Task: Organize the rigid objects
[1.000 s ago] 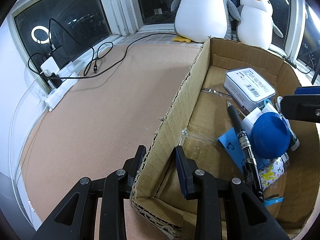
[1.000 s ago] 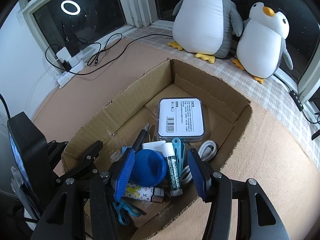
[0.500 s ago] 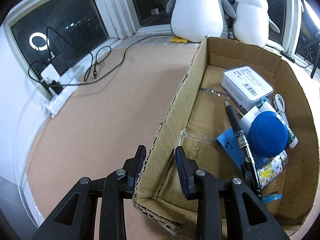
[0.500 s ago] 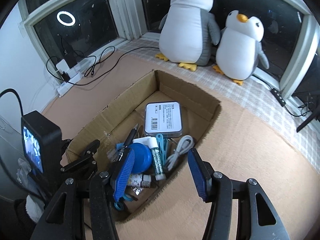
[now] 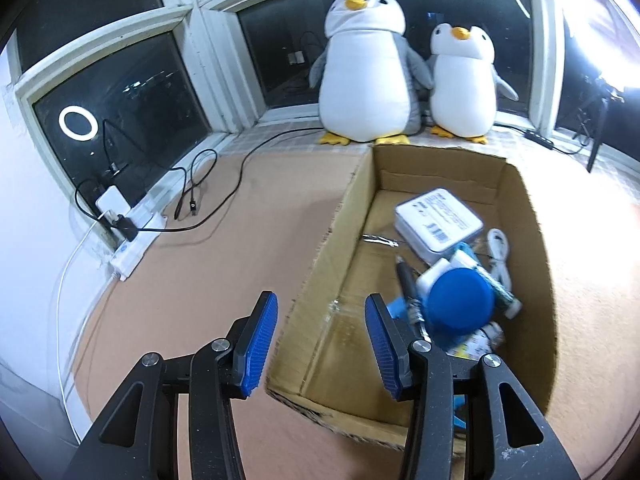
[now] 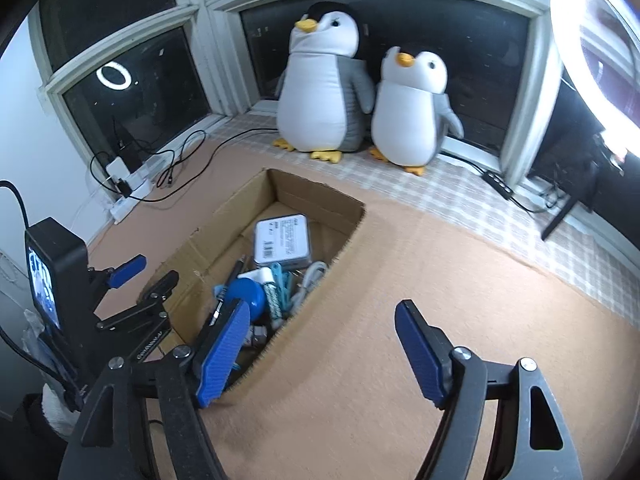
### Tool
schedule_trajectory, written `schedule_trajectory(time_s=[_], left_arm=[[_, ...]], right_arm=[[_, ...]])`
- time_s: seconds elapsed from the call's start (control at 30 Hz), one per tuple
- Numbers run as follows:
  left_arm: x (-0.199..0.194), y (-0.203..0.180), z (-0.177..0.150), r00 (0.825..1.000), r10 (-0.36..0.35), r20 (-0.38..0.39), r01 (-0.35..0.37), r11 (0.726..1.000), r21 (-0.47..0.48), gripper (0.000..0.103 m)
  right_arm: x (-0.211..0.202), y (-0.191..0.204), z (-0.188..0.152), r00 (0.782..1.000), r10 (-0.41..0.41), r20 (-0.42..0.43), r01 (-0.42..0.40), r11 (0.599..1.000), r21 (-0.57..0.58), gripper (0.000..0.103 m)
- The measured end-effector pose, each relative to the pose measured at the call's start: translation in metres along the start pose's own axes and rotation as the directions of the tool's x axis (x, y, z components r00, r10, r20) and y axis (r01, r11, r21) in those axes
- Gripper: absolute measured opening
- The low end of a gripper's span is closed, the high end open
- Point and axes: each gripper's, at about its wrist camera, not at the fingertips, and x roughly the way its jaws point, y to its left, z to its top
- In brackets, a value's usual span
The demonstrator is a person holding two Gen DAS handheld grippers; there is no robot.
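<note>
L gripper (image 5: 318,342) let go box wall (image 5: 320,264), jaws just widened, empty | R gripper (image 6: 320,354) opening wide, empty | both lifted off box w/ items, lower centre | sort looks done

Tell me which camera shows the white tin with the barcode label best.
The right wrist view: the white tin lies sharp, seen from above inside the cardboard box. The left wrist view shows it larger but motion-blurred, label unreadable.

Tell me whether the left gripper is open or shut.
Open: the left gripper has just been opening; its fingers straddle the cardboard box wall without pressing it.
</note>
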Motion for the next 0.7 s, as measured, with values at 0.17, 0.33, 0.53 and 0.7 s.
schedule_trajectory(time_s=[0.17, 0.33, 0.53, 0.7], left_arm=[[-0.017, -0.008, -0.007, 0.999, -0.031, -0.011, 0.032, 0.999, 0.013, 0.056], [-0.045, -0.011, -0.007, 0.998, -0.049, 0.034, 0.049, 0.999, 0.014, 0.069], [-0.084, -0.016, 0.004, 0.992, -0.065, 0.111, 0.064, 0.998, 0.019, 0.079], [-0.113, -0.025, 0.012, 0.984, -0.064, 0.165, 0.056, 0.997, 0.053, 0.085]], right_arm=[[-0.013, -0.01, -0.016, 0.998, -0.061, 0.007, 0.06, 0.998, 0.03, 0.072], [-0.033, -0.022, -0.029, 0.995, -0.085, 0.051, 0.08, 0.992, 0.096, 0.072], [-0.055, -0.025, -0.037, 0.986, -0.136, 0.096, 0.124, 0.985, 0.119, 0.073], [-0.073, -0.023, -0.039, 0.976, -0.167, 0.142, 0.15, 0.981, 0.126, 0.073]])
